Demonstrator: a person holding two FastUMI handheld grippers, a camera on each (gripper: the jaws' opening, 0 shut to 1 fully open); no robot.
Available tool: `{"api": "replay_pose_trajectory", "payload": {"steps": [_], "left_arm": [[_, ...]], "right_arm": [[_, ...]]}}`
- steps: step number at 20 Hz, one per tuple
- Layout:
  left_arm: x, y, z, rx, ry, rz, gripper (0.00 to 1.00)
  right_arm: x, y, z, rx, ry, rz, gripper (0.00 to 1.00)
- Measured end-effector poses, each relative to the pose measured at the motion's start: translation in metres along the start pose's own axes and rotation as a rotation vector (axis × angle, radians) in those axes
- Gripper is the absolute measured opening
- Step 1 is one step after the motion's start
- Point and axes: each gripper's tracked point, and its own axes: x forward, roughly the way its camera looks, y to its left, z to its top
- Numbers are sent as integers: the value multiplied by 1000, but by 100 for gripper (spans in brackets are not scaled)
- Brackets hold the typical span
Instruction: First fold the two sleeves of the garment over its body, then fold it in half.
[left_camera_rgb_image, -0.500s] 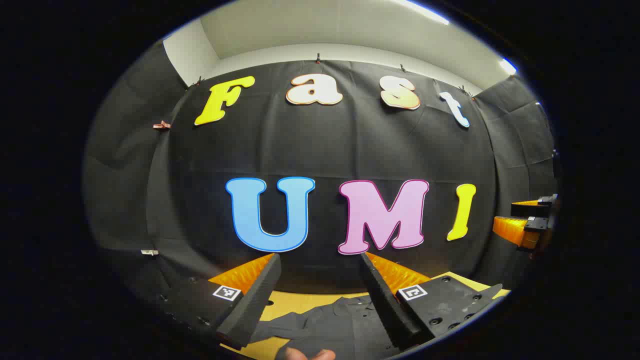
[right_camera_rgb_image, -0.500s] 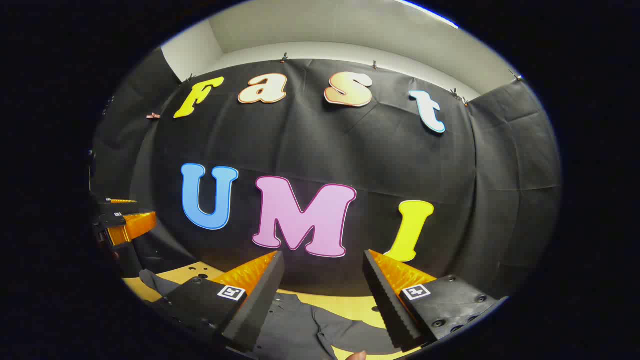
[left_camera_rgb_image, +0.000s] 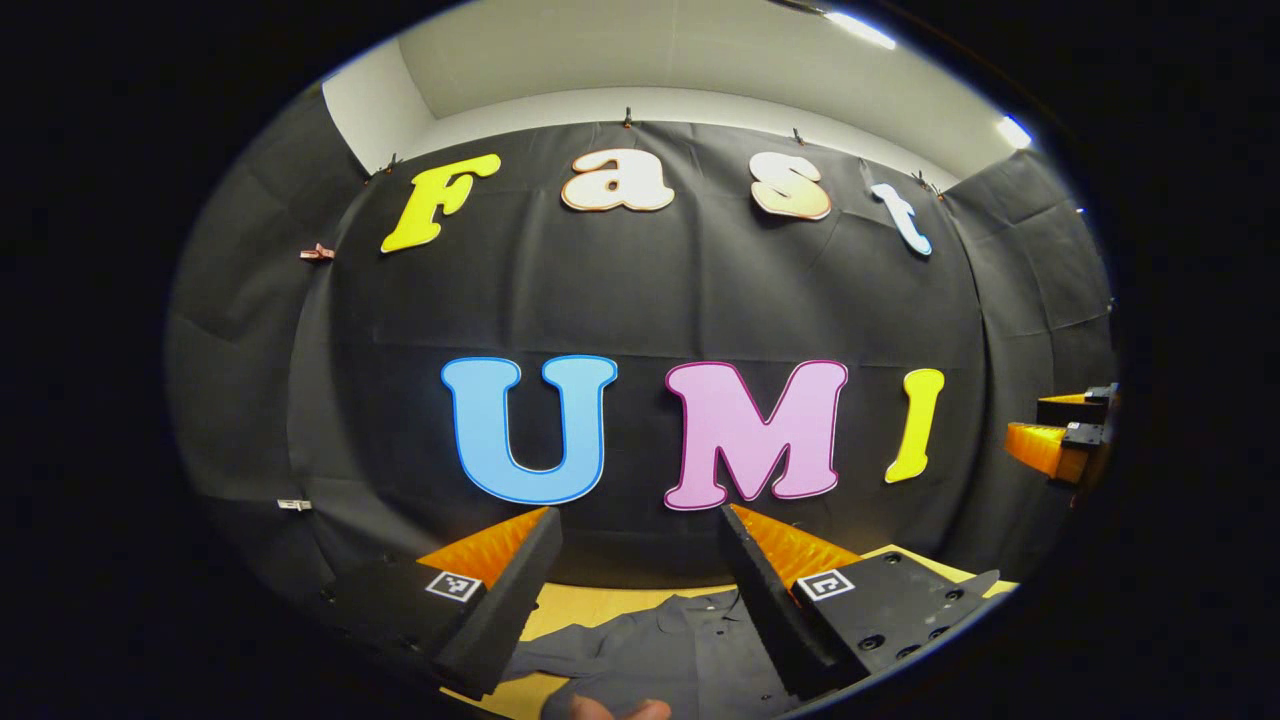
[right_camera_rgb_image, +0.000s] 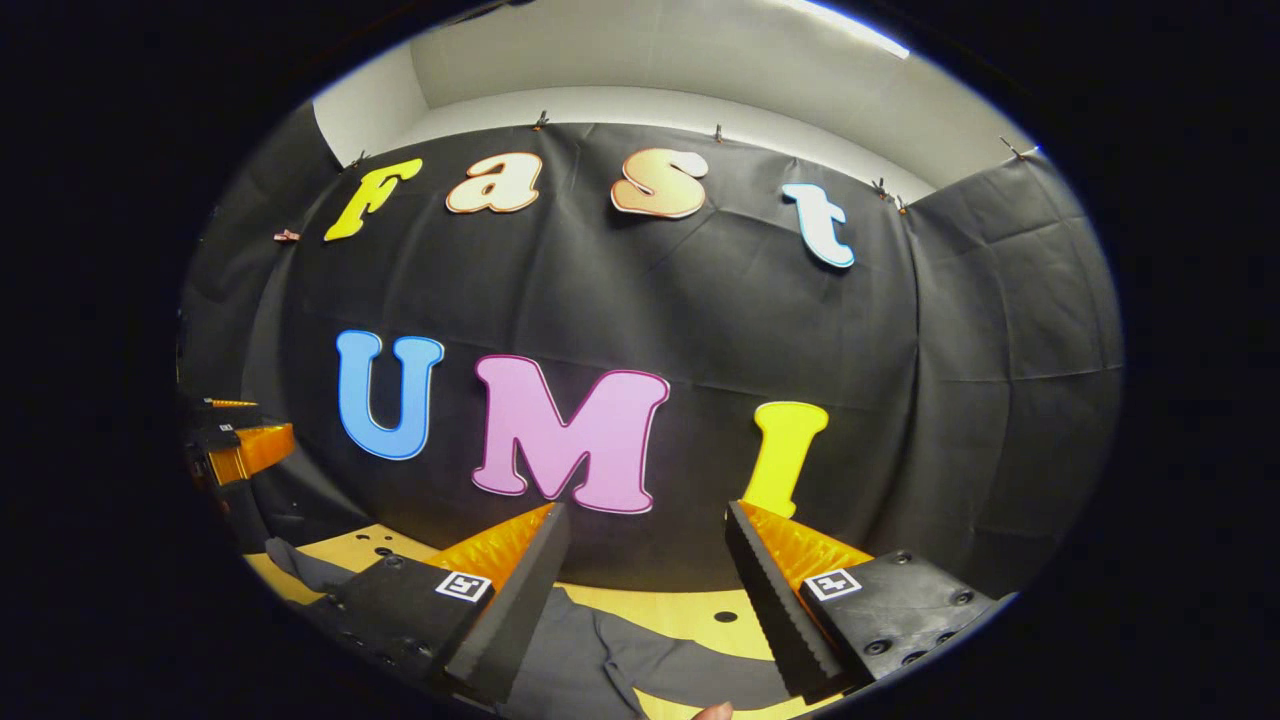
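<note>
In the last half second both views drifted slightly, jaws of left gripper and right gripper wide apart above the grey garment, lying unfolded on the table, so folding is not begun.

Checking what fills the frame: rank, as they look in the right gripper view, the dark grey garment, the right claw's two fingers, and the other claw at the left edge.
1. The right claw, its black and orange fingers looming only by nearness.
2. The dark grey fabric garment on the yellow wooden table, partly hidden, so its rank is unsure.
3. The left claw, farther off.
</note>
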Motion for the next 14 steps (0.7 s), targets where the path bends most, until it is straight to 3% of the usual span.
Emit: {"api": "replay_pose_trajectory", "payload": {"steps": [7, 14], "left_arm": [[-5, -21, -6, 19, 15, -1, 99], [-15, -47, -14, 70, 59, 45, 98]], "right_arm": [[-6, -62, -31, 11, 59, -73, 97], [9, -153, -136, 26, 227, -134, 98]]}}
